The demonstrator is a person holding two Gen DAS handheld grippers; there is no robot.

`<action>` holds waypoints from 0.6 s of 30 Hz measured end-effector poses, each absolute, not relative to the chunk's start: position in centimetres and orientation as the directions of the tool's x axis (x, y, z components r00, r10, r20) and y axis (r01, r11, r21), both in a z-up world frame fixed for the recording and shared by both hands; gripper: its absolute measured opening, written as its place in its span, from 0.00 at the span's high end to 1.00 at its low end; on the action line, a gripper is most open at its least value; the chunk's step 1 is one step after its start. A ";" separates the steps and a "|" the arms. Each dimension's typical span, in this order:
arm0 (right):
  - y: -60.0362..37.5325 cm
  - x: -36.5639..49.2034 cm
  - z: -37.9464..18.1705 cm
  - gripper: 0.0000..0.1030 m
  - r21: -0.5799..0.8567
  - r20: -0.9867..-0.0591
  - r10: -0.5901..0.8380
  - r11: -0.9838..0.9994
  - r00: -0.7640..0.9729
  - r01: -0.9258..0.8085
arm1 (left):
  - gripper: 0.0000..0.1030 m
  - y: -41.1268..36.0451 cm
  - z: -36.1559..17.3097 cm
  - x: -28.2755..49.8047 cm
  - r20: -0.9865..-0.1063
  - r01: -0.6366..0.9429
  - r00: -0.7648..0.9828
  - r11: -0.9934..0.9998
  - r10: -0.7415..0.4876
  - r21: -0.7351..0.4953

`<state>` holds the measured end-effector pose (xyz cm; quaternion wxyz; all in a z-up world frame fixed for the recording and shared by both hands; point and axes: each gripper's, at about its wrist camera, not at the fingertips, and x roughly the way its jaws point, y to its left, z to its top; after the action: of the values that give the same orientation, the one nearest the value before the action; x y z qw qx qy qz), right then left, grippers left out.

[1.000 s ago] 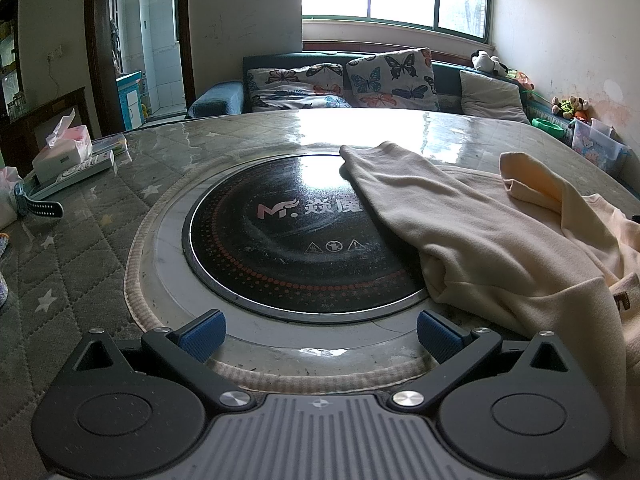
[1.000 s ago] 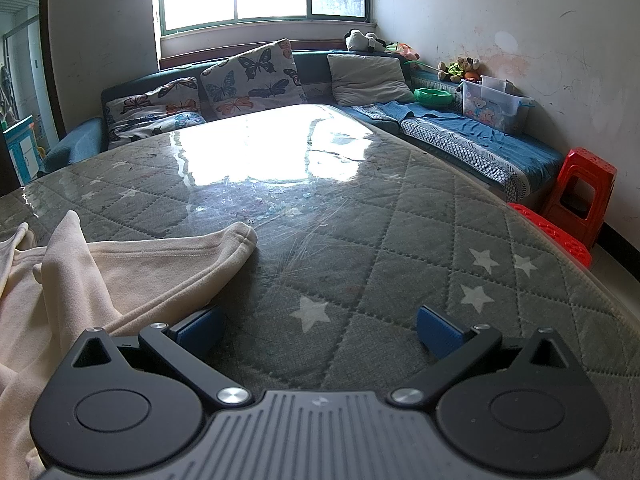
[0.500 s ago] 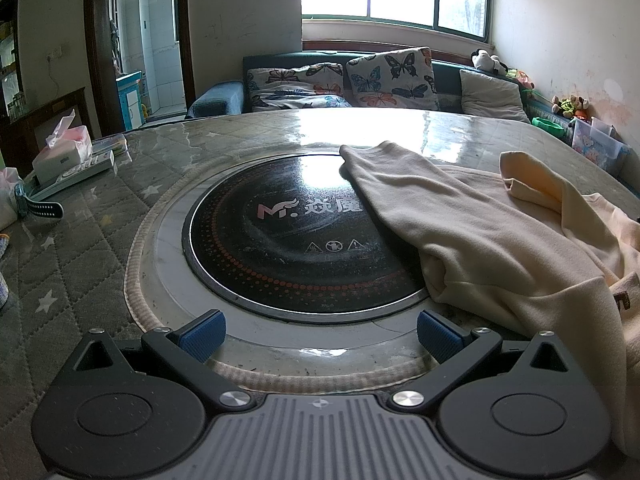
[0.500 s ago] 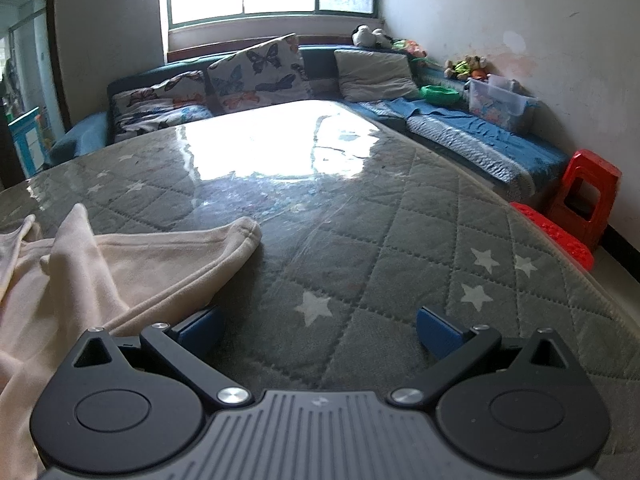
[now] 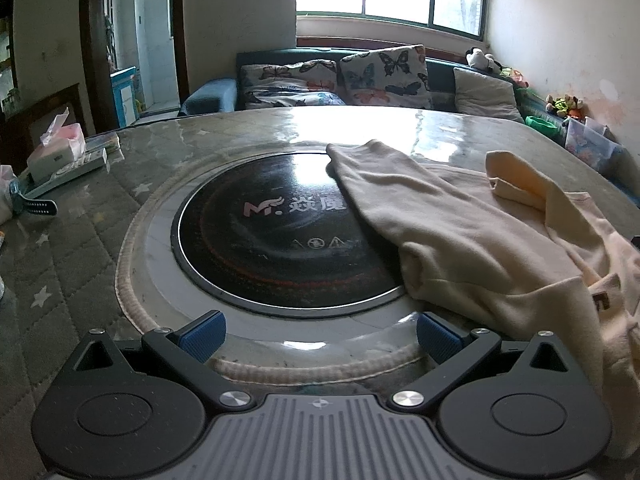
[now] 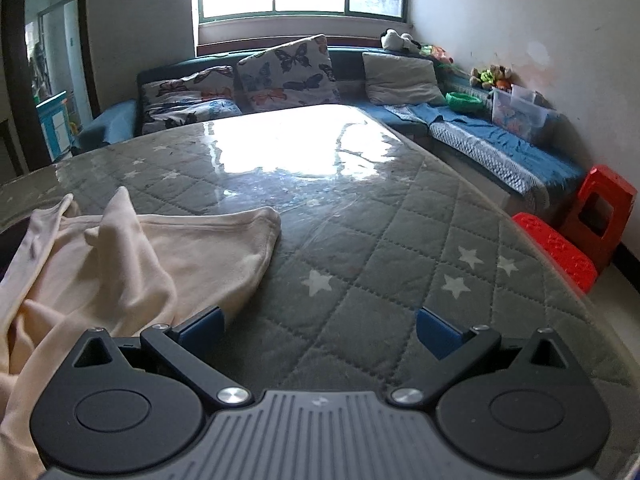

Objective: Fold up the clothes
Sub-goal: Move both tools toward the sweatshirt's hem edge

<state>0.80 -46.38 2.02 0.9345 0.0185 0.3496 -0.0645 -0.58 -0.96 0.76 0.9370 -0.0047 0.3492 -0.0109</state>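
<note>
Left tongs (image 5: 318, 332): spread wide, nothing between the blue pads, hovering low over the near rim of the round cooktop.
Right tongs (image 6: 318, 328): spread wide as well, empty, low over the quilted cover.
Cream sweatshirt (image 5: 480, 236): crumpled on the surface, to the right of the left tongs and to the left of the right tongs; near hem just beside the left tongs' right pad (image 5: 436, 338), apart from it.
Sweatshirt from the right wrist view (image 6: 132, 256): heaped at lower left, edge lying against or just behind the left pad (image 6: 200, 328); contact not clear.
Sleeve (image 5: 372, 172): stretched out flat across the right part of the black glass, cuff pointing away toward the sofa.
Induction cooktop (image 5: 272, 240): round, black, set into the middle of the surface, pale ring around it, logo partly covered by the sleeve.
Surface (image 6: 400, 264): grey quilted cover with white stars under a glossy clear sheet, window glare on the far half.
Tissue box (image 5: 56, 152): far left, well apart from the garment.
Red stool (image 6: 600, 216): on the floor beyond the right edge.
</note>
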 end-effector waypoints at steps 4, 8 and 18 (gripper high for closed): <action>-46.2 -0.3 2.7 0.00 -0.006 -0.657 -0.080 0.995 0.749 0.101 | 0.00 -1.4 1.3 -1.2 -0.663 0.019 0.748 0.999 -0.034 -0.030; -45.5 -1.6 3.2 0.00 -0.011 -0.663 -0.047 0.999 0.747 0.053 | 0.00 -2.1 2.0 -1.9 -0.675 0.019 0.737 0.999 -0.038 -0.036; -44.1 -6.0 3.3 0.00 0.010 -0.684 0.009 1.000 0.730 -0.003 | 0.00 -3.6 3.1 -4.3 -0.700 -0.026 0.714 0.999 -0.012 -0.043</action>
<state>-6.00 -44.07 3.27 0.9300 0.0043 0.3675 0.0034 -4.27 -3.62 3.14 0.9254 -0.0246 0.3781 0.0038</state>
